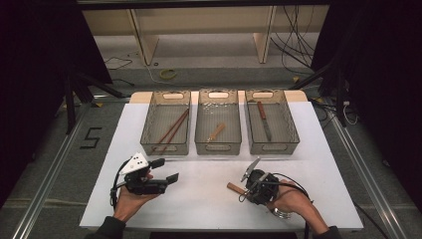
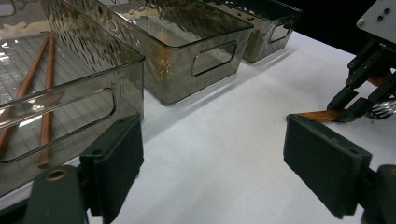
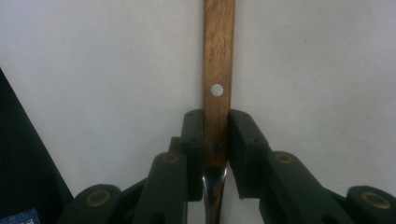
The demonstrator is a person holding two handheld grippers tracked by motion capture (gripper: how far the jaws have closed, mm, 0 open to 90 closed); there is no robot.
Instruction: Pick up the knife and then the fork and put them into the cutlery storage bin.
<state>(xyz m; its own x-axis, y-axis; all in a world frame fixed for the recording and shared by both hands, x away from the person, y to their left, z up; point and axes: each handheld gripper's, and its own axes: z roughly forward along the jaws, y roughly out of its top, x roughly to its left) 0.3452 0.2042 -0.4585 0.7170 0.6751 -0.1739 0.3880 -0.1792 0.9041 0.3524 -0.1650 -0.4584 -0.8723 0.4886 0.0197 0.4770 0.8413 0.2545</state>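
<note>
A utensil with a wooden handle and a round rivet lies on the white table top at the front right. My right gripper is shut on that handle near its metal neck, both pads pressing its sides. From above, the right gripper lies low with the handle sticking out to its left. In the left gripper view the handle shows with silver tines behind the right gripper. My left gripper is held at the front left, open and holding nothing, its pads wide apart.
Three clear smoky bins stand in a row at the back of the table: the left bin holds two chopsticks, the middle bin a short wooden-handled piece, the right bin a knife.
</note>
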